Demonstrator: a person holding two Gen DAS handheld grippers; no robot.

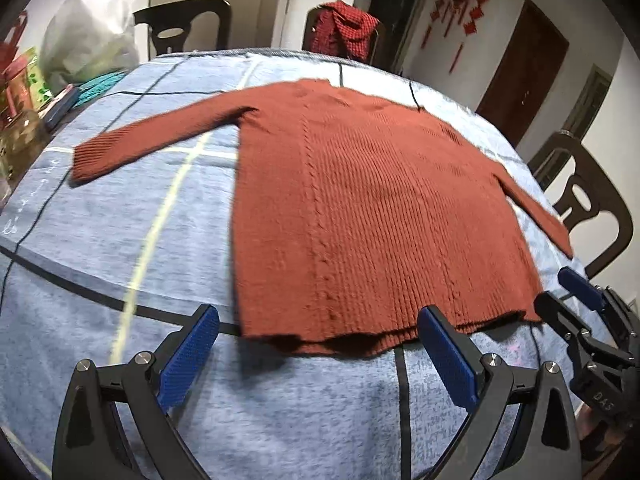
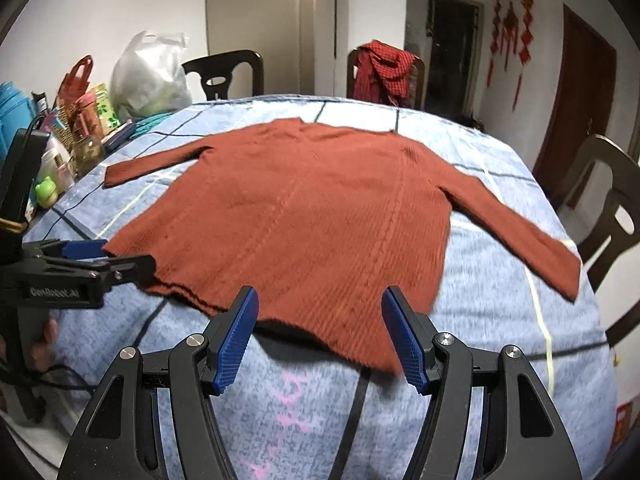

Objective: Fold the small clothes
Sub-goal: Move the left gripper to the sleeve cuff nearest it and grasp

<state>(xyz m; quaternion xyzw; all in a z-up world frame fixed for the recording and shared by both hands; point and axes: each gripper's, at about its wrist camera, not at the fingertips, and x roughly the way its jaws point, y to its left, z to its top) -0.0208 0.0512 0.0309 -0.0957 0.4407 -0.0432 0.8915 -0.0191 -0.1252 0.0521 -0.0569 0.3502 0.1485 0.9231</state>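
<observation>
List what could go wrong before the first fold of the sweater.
The left hand-held gripper and right hand-held gripper hang open at the sweater hem; pinching only the top knit layer could leave the lower one behind. The loose blue sheet might get grabbed too. The left sleeve ends near bottles, which a swinging cuff might topple.

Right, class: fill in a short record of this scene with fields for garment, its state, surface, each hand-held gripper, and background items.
garment: rust-red knit sweater
state: lying flat, both sleeves spread outward, not yet folded
surface: blue plaid cloth covering the table
left hand-held gripper: open, at the hem's left part
right hand-held gripper: open, at the hem's right part
background: red checked garment on a chair, white plastic bag
</observation>
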